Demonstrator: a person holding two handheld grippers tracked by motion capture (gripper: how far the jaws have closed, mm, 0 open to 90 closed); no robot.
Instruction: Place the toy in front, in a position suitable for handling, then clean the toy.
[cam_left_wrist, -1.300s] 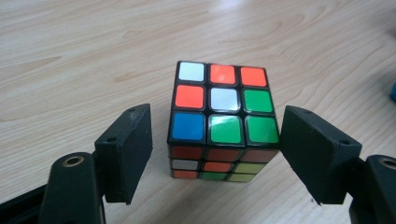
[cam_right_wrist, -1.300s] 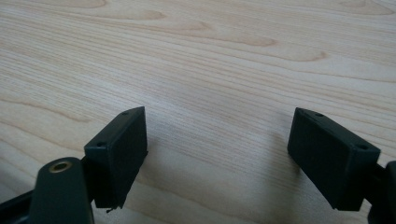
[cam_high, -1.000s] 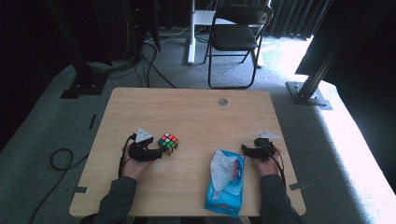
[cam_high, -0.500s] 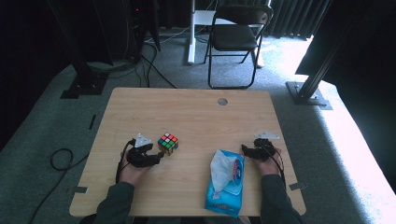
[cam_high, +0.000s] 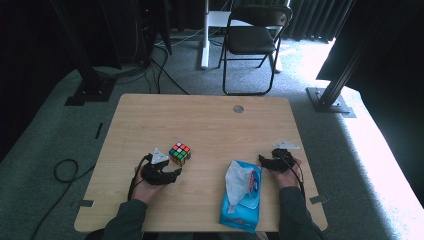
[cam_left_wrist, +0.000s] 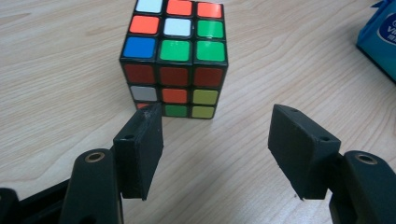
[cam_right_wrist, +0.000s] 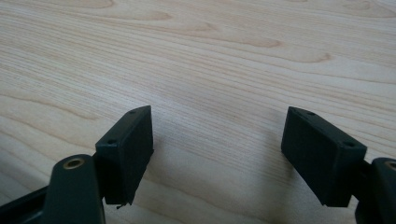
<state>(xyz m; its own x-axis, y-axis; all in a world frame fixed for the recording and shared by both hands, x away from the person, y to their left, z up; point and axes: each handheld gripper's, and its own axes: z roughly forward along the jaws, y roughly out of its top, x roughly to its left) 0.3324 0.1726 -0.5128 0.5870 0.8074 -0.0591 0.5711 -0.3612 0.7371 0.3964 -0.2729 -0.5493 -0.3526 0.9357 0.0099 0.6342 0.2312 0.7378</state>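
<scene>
Cube (cam_left_wrist: 173, 60): scrambled colours, on tabletop (cam_high: 210, 120), left of centre, near the front edge. Just ahead of left gripper (cam_left_wrist: 217, 140); not touched. In left gripper view, near left finger (cam_left_wrist: 140, 149) overlaps cube's bottom corner; bare wood between fingers.

Left gripper: low on tabletop, aimed at cube. Fingers apart, nothing between; lately closing a little, then halted.

Right gripper (cam_high: 267, 162): low on tabletop at right, just beside tissue pack (cam_high: 242, 196). Fingers (cam_right_wrist: 126, 154) wide apart over bare wood, nothing held; narrowed slightly just now.

Tissue pack: blue, white sheet pulled up from top, well apart from cube.

Chair (cam_high: 252, 40): on floor beyond tabletop.
</scene>
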